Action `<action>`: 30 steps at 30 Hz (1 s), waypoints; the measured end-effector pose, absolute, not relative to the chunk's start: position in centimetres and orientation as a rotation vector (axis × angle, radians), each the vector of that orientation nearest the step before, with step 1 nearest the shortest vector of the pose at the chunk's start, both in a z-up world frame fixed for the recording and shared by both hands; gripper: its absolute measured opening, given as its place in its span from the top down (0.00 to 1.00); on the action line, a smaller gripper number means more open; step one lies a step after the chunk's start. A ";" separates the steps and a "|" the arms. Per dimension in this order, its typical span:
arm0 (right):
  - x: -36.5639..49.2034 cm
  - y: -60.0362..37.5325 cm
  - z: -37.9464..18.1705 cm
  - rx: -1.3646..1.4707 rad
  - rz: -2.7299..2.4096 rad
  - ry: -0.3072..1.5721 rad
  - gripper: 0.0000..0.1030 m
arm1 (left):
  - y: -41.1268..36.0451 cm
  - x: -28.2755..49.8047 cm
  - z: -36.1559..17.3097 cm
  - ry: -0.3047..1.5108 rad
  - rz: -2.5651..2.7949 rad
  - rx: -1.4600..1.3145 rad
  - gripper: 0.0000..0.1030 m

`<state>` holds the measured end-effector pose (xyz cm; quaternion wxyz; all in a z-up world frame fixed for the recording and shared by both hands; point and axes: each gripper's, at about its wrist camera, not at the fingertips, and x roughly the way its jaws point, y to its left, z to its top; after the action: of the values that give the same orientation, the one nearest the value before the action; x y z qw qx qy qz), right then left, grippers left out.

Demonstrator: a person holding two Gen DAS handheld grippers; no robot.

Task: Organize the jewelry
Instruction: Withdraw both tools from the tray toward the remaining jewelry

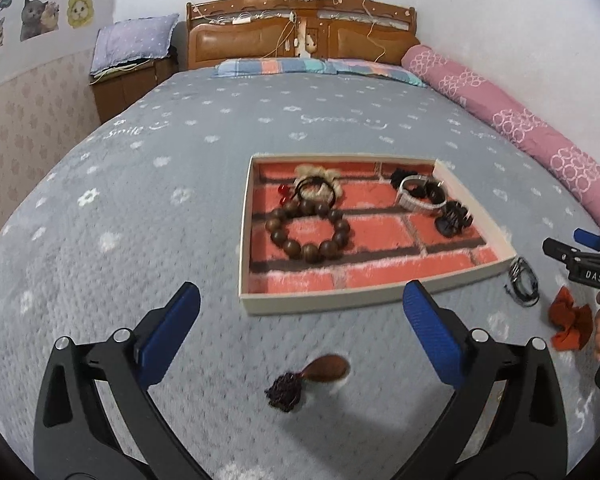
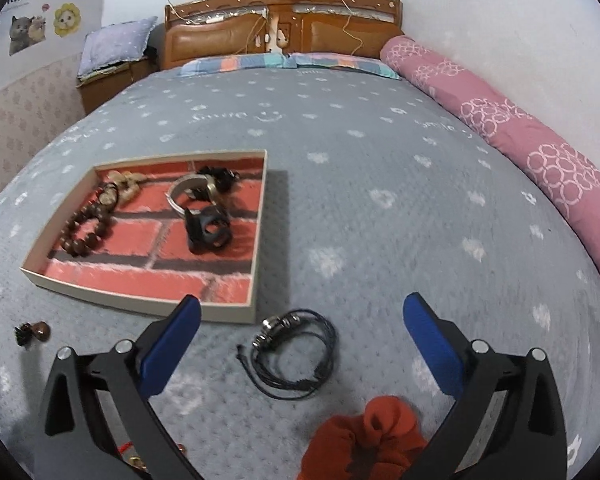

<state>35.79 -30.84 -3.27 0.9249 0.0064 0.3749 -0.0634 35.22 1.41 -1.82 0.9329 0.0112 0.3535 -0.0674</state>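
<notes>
Both our left gripper (image 1: 302, 316) and right gripper (image 2: 302, 320) stand released, holding nothing. We risk the thin black cord bracelet (image 2: 294, 354) slipping or snagging on the bedspread (image 2: 380, 220) when pinched.

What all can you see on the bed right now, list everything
tray: one, cream rim, brick-pattern lining, on the grey bedspread
wooden bead bracelet: one, brown, in tray
hair tie with flower: one, beige and black, in tray
bangle: one, silver, in tray
hair claw: one, black, in tray
cord bracelet: one, dark, on the bedspread beside tray
scrunchie: one, orange-red, nearest
wooden pendant with tassel: one, brown, before tray
left gripper: jaws open, empty
right gripper: jaws open, empty
</notes>
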 end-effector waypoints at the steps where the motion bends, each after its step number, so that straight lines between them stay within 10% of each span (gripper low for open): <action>1: 35.7 -30.9 -3.7 0.016 -0.132 0.775 0.04 | 1.5 35.0 -2.3 0.728 -0.137 0.023 0.05; 19: 36.0 -32.2 -8.5 0.054 -0.179 0.806 0.06 | 2.9 32.6 -7.7 0.755 -0.118 0.010 0.05; 30: 36.4 -33.3 -9.7 0.091 -0.238 0.849 0.35 | 3.2 32.0 -8.5 0.768 -0.118 0.003 0.19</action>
<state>36.41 -33.34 -9.66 0.9034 0.0438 0.4108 -0.1152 32.01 3.16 -8.55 0.9256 0.0013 0.3742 -0.0575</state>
